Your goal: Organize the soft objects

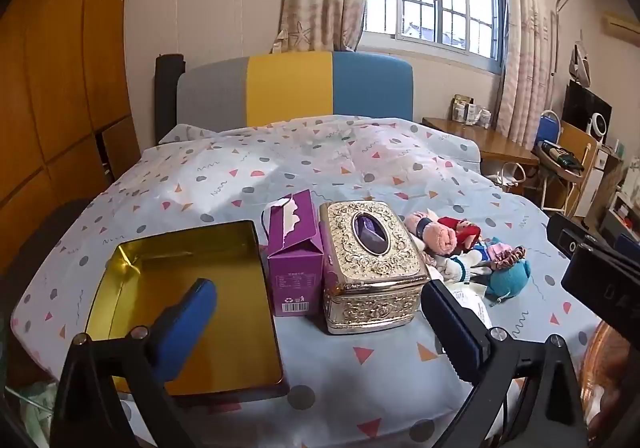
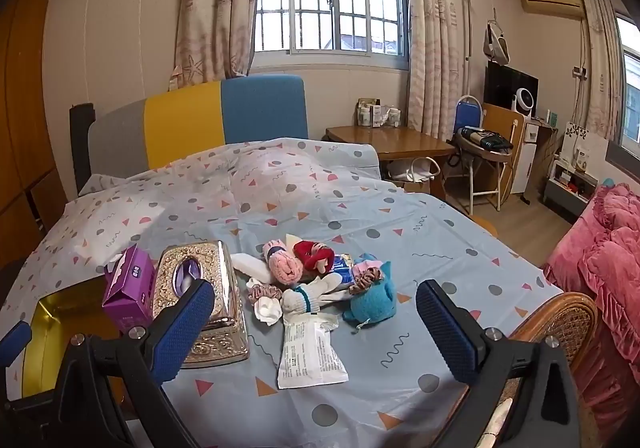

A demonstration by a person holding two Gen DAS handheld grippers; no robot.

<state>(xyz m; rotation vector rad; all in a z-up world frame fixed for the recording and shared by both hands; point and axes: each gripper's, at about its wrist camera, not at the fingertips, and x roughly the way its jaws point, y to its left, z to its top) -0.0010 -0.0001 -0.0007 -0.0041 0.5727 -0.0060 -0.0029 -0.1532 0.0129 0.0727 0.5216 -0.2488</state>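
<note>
A heap of soft things lies on the patterned cloth: a pink rolled sock (image 2: 283, 267) (image 1: 436, 238), a red plush (image 2: 314, 254) (image 1: 460, 232), a white sock (image 2: 308, 296), scrunchies (image 2: 264, 292) and a teal plush (image 2: 374, 298) (image 1: 510, 276). A white plastic packet (image 2: 308, 352) lies in front of the heap. An open gold tin (image 1: 180, 288) (image 2: 52, 332) sits at the left, nothing in it. My left gripper (image 1: 320, 308) hovers open before the tin and boxes. My right gripper (image 2: 316, 312) stands open just short of the heap, holding nothing.
A purple tissue carton (image 1: 294, 248) (image 2: 130, 288) and an ornate gold tissue box (image 1: 372, 264) (image 2: 200, 288) stand between tin and heap. A wicker chair back (image 2: 560, 320) rises at the right edge. Pink bedding (image 2: 604, 248), a wooden table (image 2: 384, 142) and the striped headboard (image 1: 292, 88) lie beyond.
</note>
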